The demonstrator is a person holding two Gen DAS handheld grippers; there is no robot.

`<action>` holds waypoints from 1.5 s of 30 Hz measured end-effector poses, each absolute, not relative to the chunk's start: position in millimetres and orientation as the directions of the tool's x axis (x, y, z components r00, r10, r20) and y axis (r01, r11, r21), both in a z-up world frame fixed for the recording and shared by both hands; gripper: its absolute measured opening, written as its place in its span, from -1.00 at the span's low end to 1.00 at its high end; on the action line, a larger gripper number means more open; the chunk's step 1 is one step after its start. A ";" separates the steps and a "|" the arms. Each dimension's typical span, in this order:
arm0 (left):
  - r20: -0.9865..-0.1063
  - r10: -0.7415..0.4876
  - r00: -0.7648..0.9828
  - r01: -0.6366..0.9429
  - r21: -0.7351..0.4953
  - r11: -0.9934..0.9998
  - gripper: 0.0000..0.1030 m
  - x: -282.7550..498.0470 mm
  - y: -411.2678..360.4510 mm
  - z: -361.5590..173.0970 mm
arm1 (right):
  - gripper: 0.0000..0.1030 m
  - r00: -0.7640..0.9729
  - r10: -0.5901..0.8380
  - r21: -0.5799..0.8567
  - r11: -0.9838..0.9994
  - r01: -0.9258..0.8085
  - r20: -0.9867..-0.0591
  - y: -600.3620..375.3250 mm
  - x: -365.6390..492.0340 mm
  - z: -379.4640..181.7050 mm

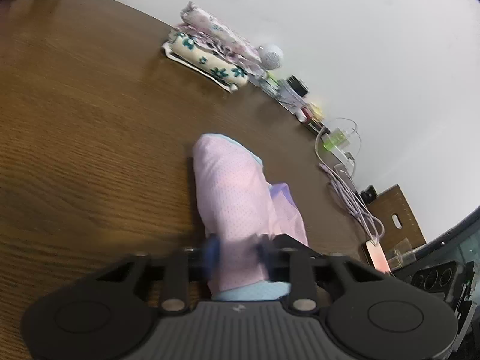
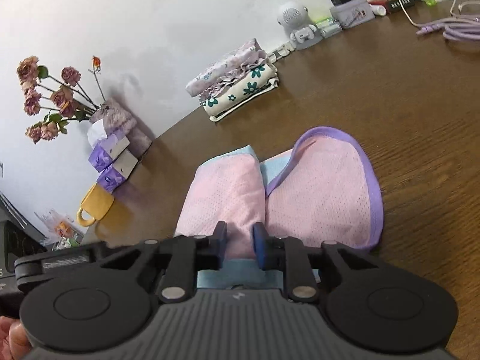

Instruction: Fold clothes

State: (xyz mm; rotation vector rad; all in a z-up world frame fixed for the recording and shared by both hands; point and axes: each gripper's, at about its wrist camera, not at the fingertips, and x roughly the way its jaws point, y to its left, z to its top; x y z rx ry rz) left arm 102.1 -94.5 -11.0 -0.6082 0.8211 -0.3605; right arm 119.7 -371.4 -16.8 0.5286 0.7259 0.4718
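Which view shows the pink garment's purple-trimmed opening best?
The right wrist view: the purple trim curves unblocked around the pink garment, beside the folded part. The left wrist view is blurred and shows only a sliver of that trim behind the fold.

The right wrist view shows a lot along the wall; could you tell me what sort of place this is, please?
Probably a home, a lived-in room. A wooden table against a white wall carries dried roses, tissue boxes and a stack of folded floral clothes, beside chargers and cables.

Left gripper (image 1: pixel 238 247), right gripper (image 2: pixel 239 241); both angled downward, clamped
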 end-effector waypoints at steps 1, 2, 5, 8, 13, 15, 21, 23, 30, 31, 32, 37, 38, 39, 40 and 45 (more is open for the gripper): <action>-0.572 -0.512 0.641 0.061 -0.627 0.777 -0.31 100.6 -93.4 -11.1 | -0.59 0.657 0.573 0.600 0.769 -0.223 -0.490 -372.2 117.7 -16.6; -0.580 -0.505 0.639 0.050 -0.625 0.779 -0.15 99.3 -92.2 -10.9 | -0.49 0.657 0.577 0.603 0.765 -0.227 -0.485 -373.6 115.8 -16.2; -0.596 -0.485 0.639 0.041 -0.604 0.796 0.33 93.4 -93.3 -7.3 | -0.32 0.654 0.583 0.603 0.762 -0.236 -0.482 -377.1 108.4 -16.2; -0.598 -0.492 0.633 0.069 -0.589 0.805 0.26 89.3 -97.7 -3.9 | -0.43 0.652 0.582 0.594 0.767 -0.242 -0.486 -377.3 102.0 -17.8; -0.587 -0.518 0.622 0.129 -0.576 0.807 -0.28 83.0 -106.6 -1.1 | -0.55 0.657 0.579 0.578 0.774 -0.258 -0.483 -376.5 94.2 -16.6; -0.594 -0.494 0.635 0.112 -0.562 0.820 0.21 81.5 -107.1 0.7 | -0.26 0.654 0.579 0.573 0.777 -0.261 -0.487 -376.7 92.5 -17.5; -0.602 -0.493 0.628 0.099 -0.567 0.818 0.04 83.6 -105.3 -1.4 | -0.57 0.644 0.586 0.574 0.774 -0.267 -0.491 -378.0 89.3 -21.4; -0.596 -0.476 0.646 0.061 -0.582 0.811 0.34 86.2 -97.7 -0.7 | -0.21 0.656 0.592 0.603 0.757 -0.252 -0.469 -386.2 89.9 -20.2; -0.589 -0.465 0.661 -0.019 -0.632 0.775 0.36 107.5 -82.0 -5.9 | 0.28 0.723 0.539 0.612 0.764 -0.204 -0.432 -414.7 95.7 -10.2; -0.590 -0.472 0.655 -0.022 -0.639 0.768 0.36 111.6 -82.2 -7.0 | 0.30 0.730 0.530 0.607 0.770 -0.199 -0.432 -418.0 96.9 -9.0; -0.591 -0.480 0.649 -0.026 -0.647 0.762 0.35 115.5 -82.6 -7.8 | 0.33 0.736 0.520 0.601 0.775 -0.194 -0.433 -421.2 97.9 -7.9; -0.580 -0.532 0.617 -0.015 -0.685 0.729 0.08 131.8 -88.9 -10.6 | 0.40 0.763 0.474 0.578 0.800 -0.164 -0.439 -437.4 101.6 -6.1; -0.579 -0.539 0.612 -0.006 -0.685 0.728 0.00 133.7 -90.9 -10.6 | 0.40 0.766 0.466 0.576 0.803 -0.156 -0.442 -440.8 102.4 -6.7; -0.580 -0.543 0.608 0.002 -0.682 0.731 -0.06 135.0 -92.4 -10.3 | 0.40 0.768 0.461 0.574 0.805 -0.150 -0.445 -443.8 103.4 -7.7; -0.582 -0.544 0.605 0.009 -0.678 0.735 -0.14 136.1 -93.8 -9.9 | 0.41 0.769 0.455 0.573 0.807 -0.144 -0.448 -446.6 104.5 -8.7; -0.612 -0.545 0.573 0.067 -0.627 0.776 -0.64 144.4 -101.1 -6.7 | 0.41 0.760 0.443 0.553 0.822 -0.133 -0.476 -451.0 114.2 -12.9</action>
